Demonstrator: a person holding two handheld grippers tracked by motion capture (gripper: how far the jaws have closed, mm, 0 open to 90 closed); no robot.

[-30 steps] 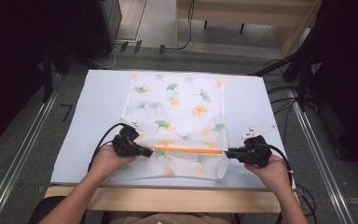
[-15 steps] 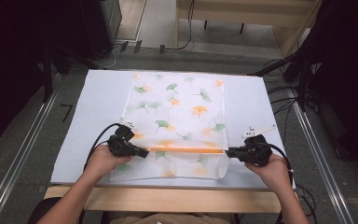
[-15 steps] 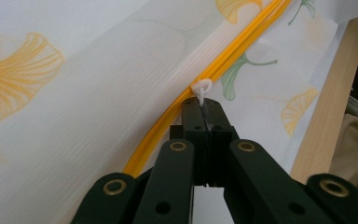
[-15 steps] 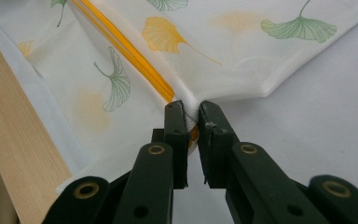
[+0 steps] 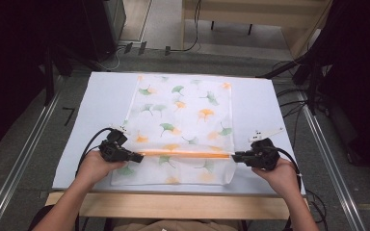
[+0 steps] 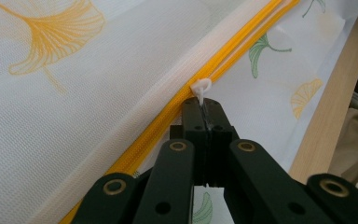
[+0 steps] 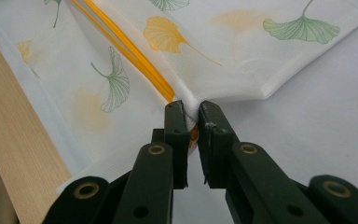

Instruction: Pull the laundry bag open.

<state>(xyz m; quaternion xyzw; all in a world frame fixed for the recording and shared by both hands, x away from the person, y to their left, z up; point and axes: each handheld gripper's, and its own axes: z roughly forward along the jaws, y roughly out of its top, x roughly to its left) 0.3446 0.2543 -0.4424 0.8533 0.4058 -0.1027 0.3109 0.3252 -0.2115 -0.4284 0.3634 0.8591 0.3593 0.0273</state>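
A white mesh bag [image 5: 183, 110] printed with green and orange ginkgo leaves lies flat on the pale table [image 5: 101, 96]. An orange zipper [image 5: 188, 154] runs across its near part. My left gripper [image 5: 141, 157] sits at the zipper's left end, shut on the small white zipper pull [image 6: 201, 87], whose loop sticks out just past the closed jaws of that gripper [image 6: 203, 105]. My right gripper [image 5: 233, 156] is at the zipper's right end. In the right gripper view its jaws [image 7: 191, 109] pinch the bag's edge [image 7: 189, 100] where the orange tape ends.
The table's wooden front edge [image 5: 173, 204] runs just behind both hands. Cables [image 5: 294, 110] trail over the floor at the right, and metal rails [image 5: 24, 159] flank the table. Bare table surface lies left and right of the bag.
My left gripper has slid a little to the left along the zipper with the pull in its jaws. The right gripper has stayed where it was.
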